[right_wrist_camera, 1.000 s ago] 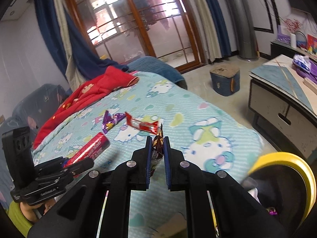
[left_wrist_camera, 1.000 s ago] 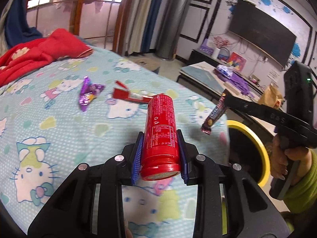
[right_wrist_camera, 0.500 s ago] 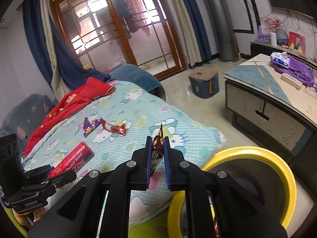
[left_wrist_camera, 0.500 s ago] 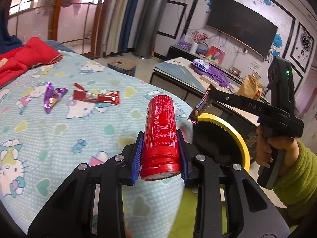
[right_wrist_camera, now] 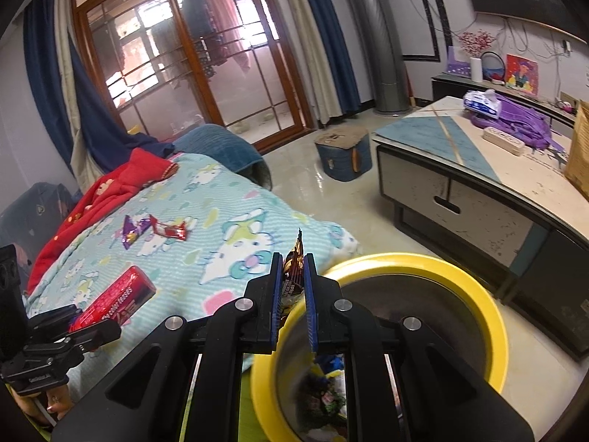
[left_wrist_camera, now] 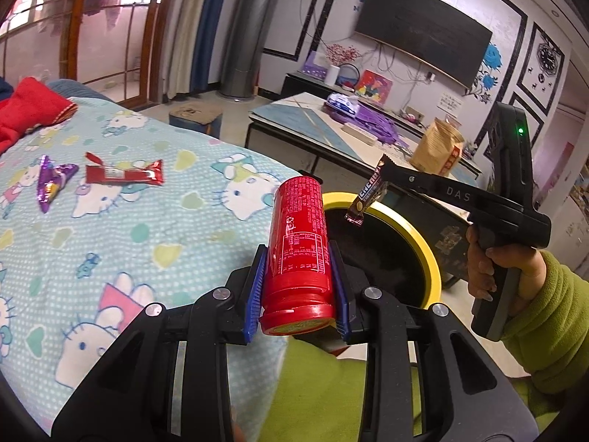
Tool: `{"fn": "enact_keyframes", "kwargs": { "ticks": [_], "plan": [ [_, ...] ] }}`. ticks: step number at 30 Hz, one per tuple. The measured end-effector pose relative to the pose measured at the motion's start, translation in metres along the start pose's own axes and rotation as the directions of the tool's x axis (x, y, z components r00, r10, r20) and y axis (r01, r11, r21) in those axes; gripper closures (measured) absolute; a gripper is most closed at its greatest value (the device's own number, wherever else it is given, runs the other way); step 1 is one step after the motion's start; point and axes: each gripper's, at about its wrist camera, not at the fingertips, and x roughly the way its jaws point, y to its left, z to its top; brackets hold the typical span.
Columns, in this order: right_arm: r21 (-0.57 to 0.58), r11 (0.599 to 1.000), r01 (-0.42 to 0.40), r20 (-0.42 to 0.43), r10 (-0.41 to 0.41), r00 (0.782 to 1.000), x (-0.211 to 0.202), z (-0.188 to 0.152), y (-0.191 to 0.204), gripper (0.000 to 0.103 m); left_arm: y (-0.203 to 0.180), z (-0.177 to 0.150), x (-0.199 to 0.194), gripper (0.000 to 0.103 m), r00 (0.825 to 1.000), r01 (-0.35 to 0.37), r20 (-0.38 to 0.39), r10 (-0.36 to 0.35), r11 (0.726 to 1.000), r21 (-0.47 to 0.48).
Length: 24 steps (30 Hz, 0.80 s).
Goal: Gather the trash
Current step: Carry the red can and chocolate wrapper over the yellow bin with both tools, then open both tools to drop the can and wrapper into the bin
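My left gripper (left_wrist_camera: pixel 297 291) is shut on a red can (left_wrist_camera: pixel 300 243), held near the bed's edge beside the yellow-rimmed bin (left_wrist_camera: pixel 423 243). In the right wrist view the same can (right_wrist_camera: pixel 117 296) shows at the lower left. My right gripper (right_wrist_camera: pixel 292 294) is shut on a brown candy wrapper (right_wrist_camera: pixel 292 270), which hangs over the bin's near rim (right_wrist_camera: pixel 489 316); the left wrist view shows that wrapper (left_wrist_camera: pixel 368 195) above the bin's opening. A purple wrapper (left_wrist_camera: pixel 49 180) and a red wrapper (left_wrist_camera: pixel 123 174) lie on the bed.
The bed has a light blue cartoon-cat sheet (left_wrist_camera: pixel 121 235) and a red blanket (right_wrist_camera: pixel 110 191) at its far end. Some trash lies inside the bin (right_wrist_camera: pixel 324 394). A low table (right_wrist_camera: pixel 478 169) with a purple bag stands beyond the bin, a blue stool (right_wrist_camera: pixel 342 154) on the floor.
Both grippers have swung away from the bed toward the bin. The brown wrapper now hangs over the bin's rim, and the red can has come to the bed's edge beside the bin.
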Motion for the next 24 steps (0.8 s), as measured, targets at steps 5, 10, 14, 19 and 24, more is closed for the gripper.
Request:
{"fn": "enact_keyframes", "kwargs": {
  "ticks": [5,10,14,19,24],
  "plan": [
    [0.018,0.999,0.035,-0.001,-0.035,0.999,-0.006,-0.005,-0.017,0.092,-0.017,-0.002,0.011,0.079,0.999,0.032,-0.020,-0.031,0.999,0.033],
    [0.037,0.998,0.058,-0.002,-0.058,0.998,-0.011,-0.009,-0.030,0.092,-0.038,-0.004,0.024,0.079,0.997,0.062,-0.045,-0.058,0.994,0.087],
    [0.058,0.996,0.074,-0.006,-0.074,0.997,-0.014,-0.008,-0.040,0.092,-0.050,-0.003,0.036,0.079,0.995,0.086,-0.065,-0.079,0.990,0.113],
    [0.110,0.989,0.097,-0.020,-0.096,0.995,-0.015,-0.008,-0.058,0.092,-0.060,-0.005,0.051,0.079,0.991,0.104,-0.097,-0.092,0.986,0.130],
    [0.154,0.982,0.105,-0.026,-0.103,0.994,-0.017,-0.009,-0.073,0.092,-0.071,-0.006,0.067,0.079,0.987,0.114,-0.127,-0.095,0.982,0.151]
  ]
}}
